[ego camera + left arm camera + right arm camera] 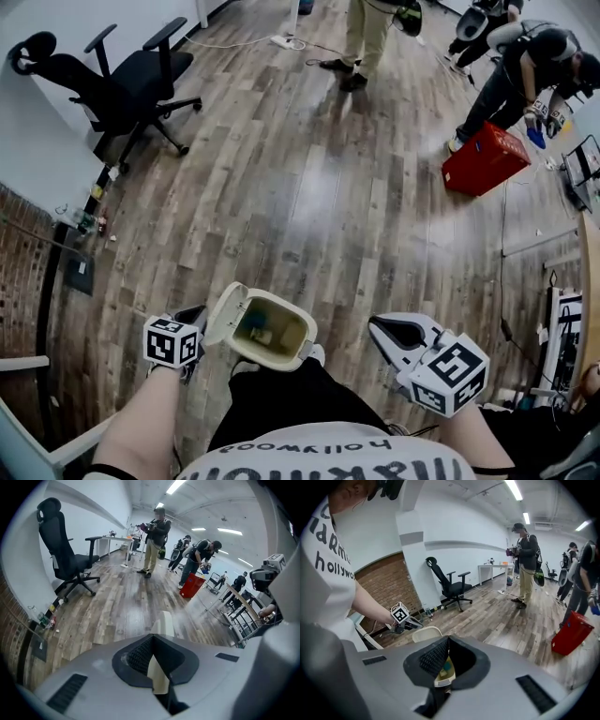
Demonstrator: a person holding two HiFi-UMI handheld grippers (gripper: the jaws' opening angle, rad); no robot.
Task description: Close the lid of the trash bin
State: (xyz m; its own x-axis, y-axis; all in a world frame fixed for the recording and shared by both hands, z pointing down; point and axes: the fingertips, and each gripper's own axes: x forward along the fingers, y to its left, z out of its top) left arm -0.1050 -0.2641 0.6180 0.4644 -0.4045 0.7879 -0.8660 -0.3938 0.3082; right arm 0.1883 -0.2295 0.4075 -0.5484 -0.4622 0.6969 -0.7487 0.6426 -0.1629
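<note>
A cream trash bin (272, 330) stands on the wood floor right in front of the person, with bits of rubbish inside. Its lid (225, 314) is swung up and stands open on the bin's left side. My left gripper (194, 322) is at the lid's outer edge and is shut on it; in the left gripper view the lid (164, 623) runs edge-on between the jaws of the left gripper (152, 639). My right gripper (375, 323) hovers to the right of the bin, shut and holding nothing. The right gripper view looks past the right gripper (448, 640) into the bin (443, 674).
A black office chair (122, 84) stands at the far left by the white wall. A red crate (483, 159) sits at the right, a person (525, 75) bending over it. Another person (366, 37) stands at the back. Small bottles (89, 220) line the left wall.
</note>
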